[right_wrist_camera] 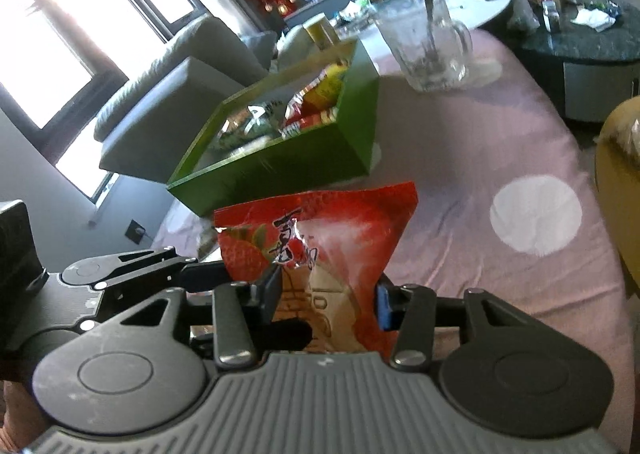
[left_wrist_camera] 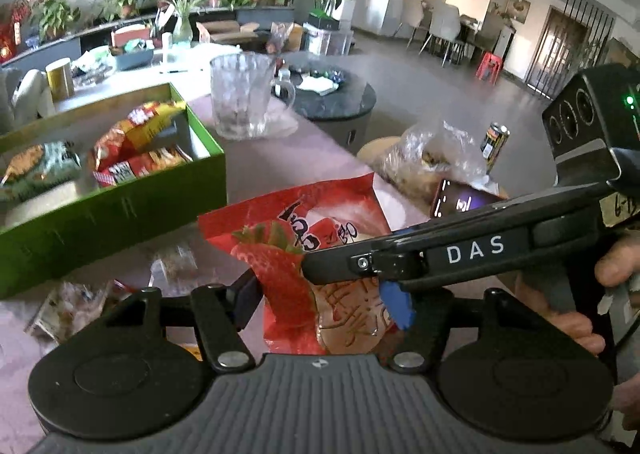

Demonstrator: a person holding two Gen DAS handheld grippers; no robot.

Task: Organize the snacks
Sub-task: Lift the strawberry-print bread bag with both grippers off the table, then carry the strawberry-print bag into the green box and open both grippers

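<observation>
A red strawberry snack bag (left_wrist_camera: pixel 296 230) stands upright between both grippers above the pink tablecloth. My left gripper (left_wrist_camera: pixel 320 302) is shut on the bag's lower part. My right gripper (right_wrist_camera: pixel 326 300) is also shut on the same bag (right_wrist_camera: pixel 320 230); its arm crosses the left wrist view from the right. A green box (left_wrist_camera: pixel 120 206) holding several snack packets (left_wrist_camera: pixel 136 146) sits to the left and beyond; it also shows in the right wrist view (right_wrist_camera: pixel 280 158).
A glass mug (left_wrist_camera: pixel 244 94) stands behind the box on the table. Loose snack packets (left_wrist_camera: pixel 80 302) lie near the front left. A phone (left_wrist_camera: pixel 460 202), a plastic bag (left_wrist_camera: pixel 432 150) and a can (left_wrist_camera: pixel 494 142) sit on a stool at right. A dark round table (left_wrist_camera: pixel 332 94) stands beyond.
</observation>
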